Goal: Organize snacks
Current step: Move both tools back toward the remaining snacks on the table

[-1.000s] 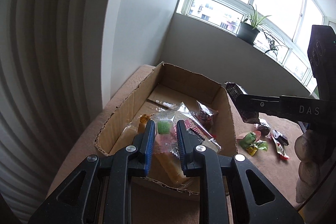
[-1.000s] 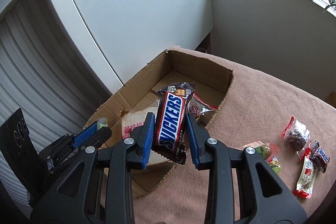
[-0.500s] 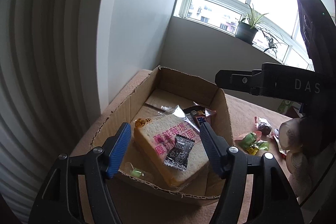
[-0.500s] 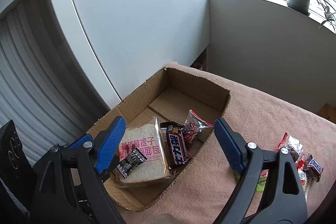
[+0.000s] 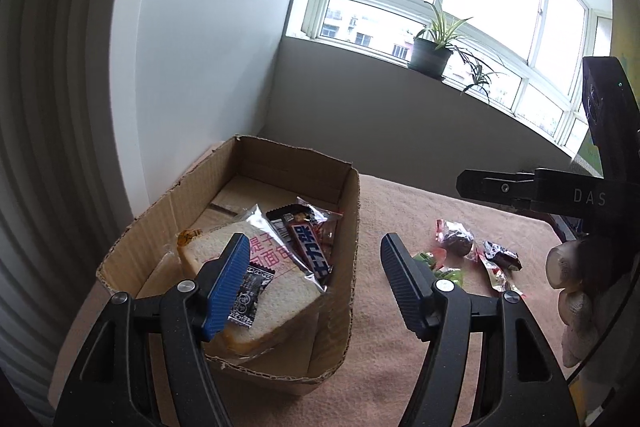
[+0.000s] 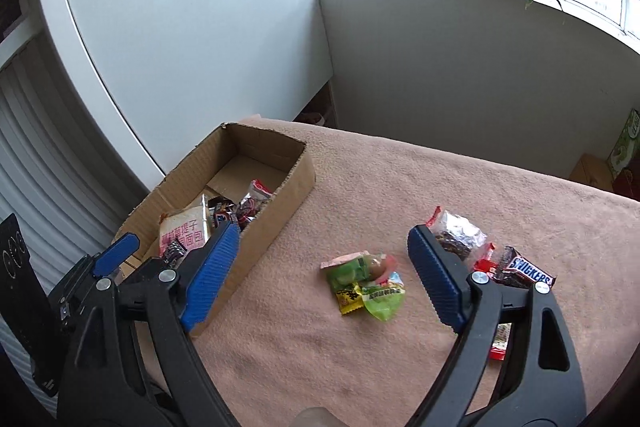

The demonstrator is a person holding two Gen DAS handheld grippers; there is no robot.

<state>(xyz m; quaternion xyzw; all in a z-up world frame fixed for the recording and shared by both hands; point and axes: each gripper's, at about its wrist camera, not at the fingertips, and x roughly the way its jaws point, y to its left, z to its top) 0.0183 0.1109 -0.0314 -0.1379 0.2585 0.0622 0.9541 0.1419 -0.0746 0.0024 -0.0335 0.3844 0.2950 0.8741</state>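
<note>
The right tool (image 6: 324, 283) hides part of a red packet (image 6: 500, 341) (contents unreadable).

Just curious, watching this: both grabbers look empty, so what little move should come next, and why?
Probably lower the right gripper onto the green candy packets. Its jaws are open right around them, and they lie on the cloth, not yet in the cardboard box.

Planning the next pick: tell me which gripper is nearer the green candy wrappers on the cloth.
Right. The right gripper hangs open directly over the green candy wrappers; the left gripper, also open, straddles the brown cardboard box wall beside them.
</note>
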